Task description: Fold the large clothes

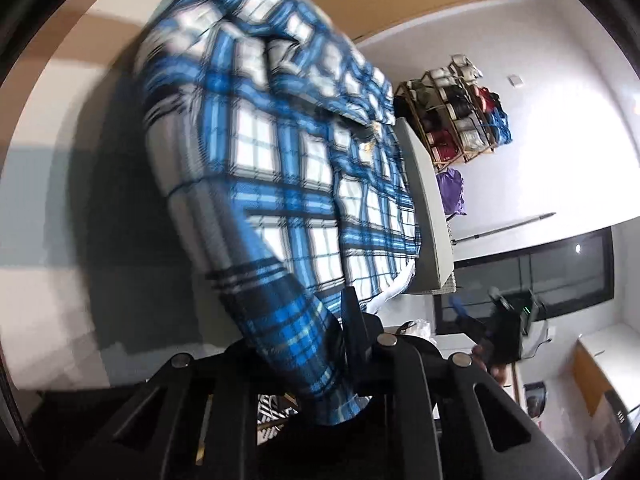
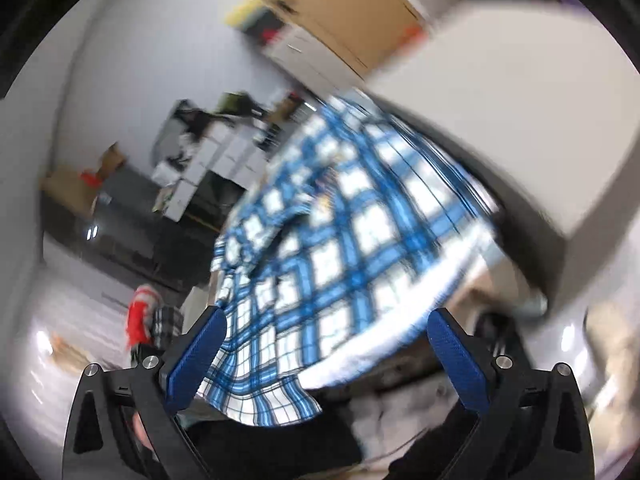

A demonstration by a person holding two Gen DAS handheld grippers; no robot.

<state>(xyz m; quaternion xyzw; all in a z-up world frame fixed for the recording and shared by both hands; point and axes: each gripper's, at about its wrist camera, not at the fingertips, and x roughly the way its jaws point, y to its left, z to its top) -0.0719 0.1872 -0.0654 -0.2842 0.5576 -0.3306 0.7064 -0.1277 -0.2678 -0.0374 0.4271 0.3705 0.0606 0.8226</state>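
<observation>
One plaid shirt (image 1: 280, 168) pinched in left gripper (image 1: 344, 344), right gripper (image 2: 326, 354) wide.

Left tongs (image 1: 336, 344) nearly closed; right tongs (image 2: 326, 354) spread wide.

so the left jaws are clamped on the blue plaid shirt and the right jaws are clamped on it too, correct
Not quite. The left gripper is shut on a bunched part of the blue plaid shirt, as the left wrist view shows. The right gripper is not clamped: in the right wrist view its jaws stand wide apart, with the shirt's hem lying between them and neither pad pressing on it.
</observation>
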